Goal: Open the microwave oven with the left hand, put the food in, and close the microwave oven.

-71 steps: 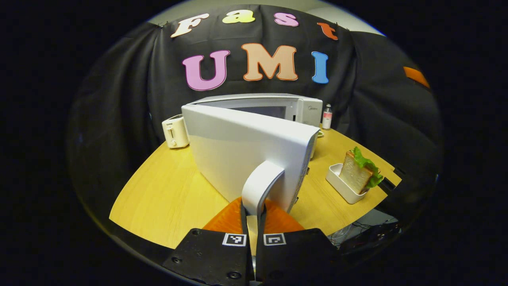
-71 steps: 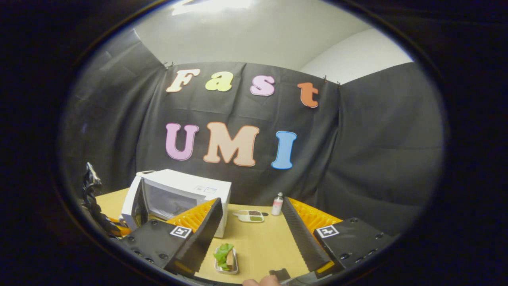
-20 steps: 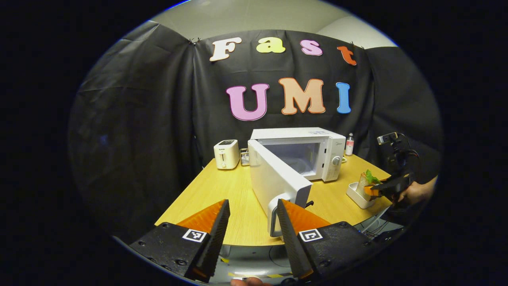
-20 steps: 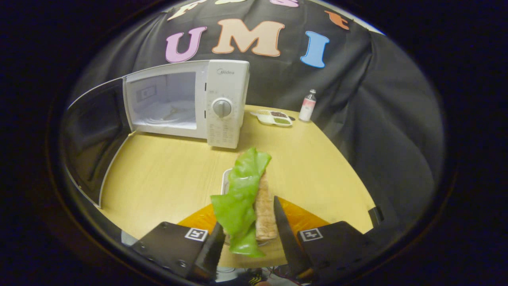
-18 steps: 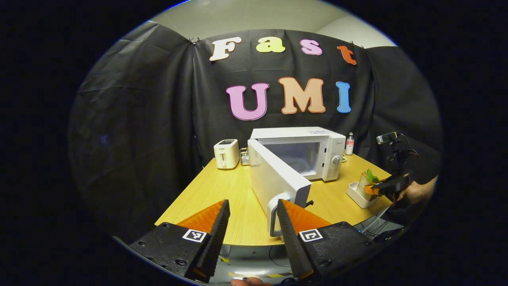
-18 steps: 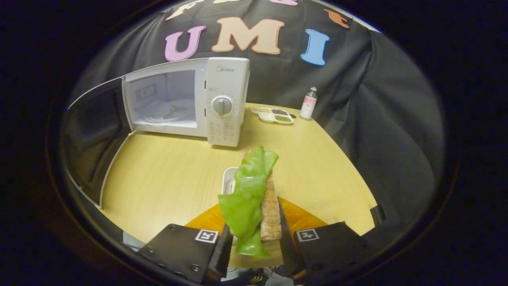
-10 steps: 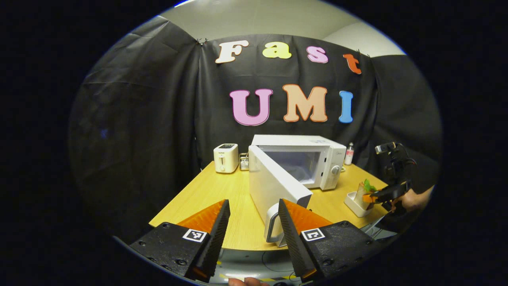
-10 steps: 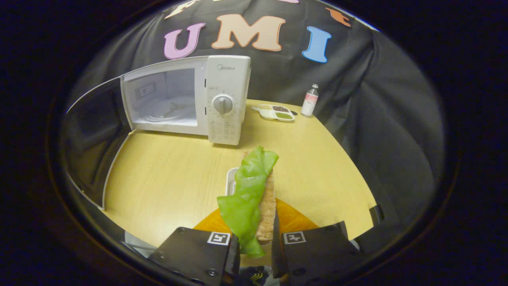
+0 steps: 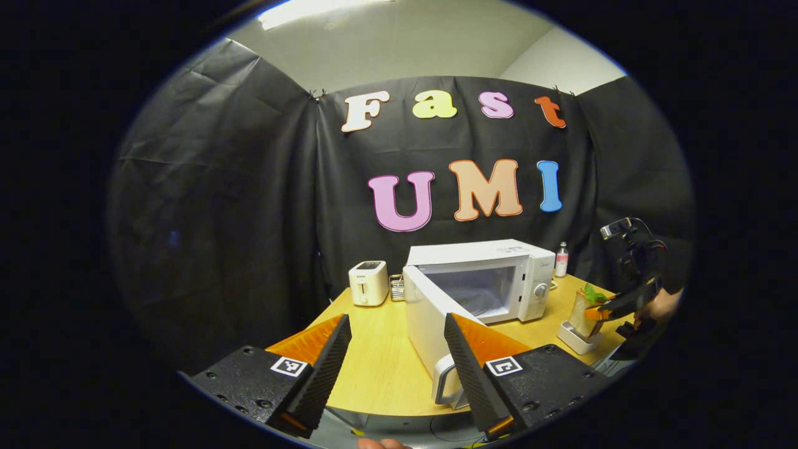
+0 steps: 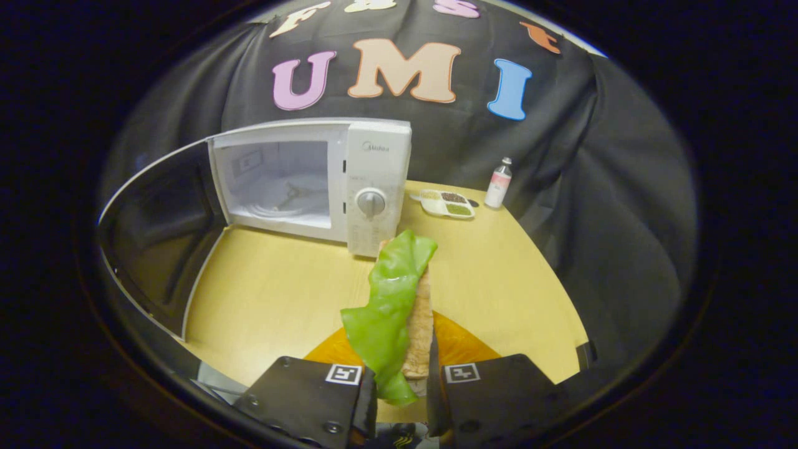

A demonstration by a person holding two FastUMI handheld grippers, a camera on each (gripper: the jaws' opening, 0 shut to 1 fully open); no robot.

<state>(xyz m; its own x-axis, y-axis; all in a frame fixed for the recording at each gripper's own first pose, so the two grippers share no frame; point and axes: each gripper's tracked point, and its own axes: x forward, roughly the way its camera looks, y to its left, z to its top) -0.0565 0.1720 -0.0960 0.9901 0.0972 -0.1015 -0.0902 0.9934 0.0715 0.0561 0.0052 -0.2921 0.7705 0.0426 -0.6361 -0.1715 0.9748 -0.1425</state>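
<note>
The brand word "Midea" is standing at the top of the control panel of the microwave oven (image 10: 378,187) in the right gripper view; the small print around its dial (image 10: 371,202) is staying too fine for reading

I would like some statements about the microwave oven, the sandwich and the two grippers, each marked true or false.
1. The microwave oven has its door shut. False: the door is swung wide open.
2. The right gripper is shut on the sandwich. True.
3. The left gripper grips the door handle. False: its fingers are spread and hold nothing.
4. A toaster stands on the table beside the microwave oven. True.
5. The sandwich is inside the oven. False: it is in front of it, outside.
</note>
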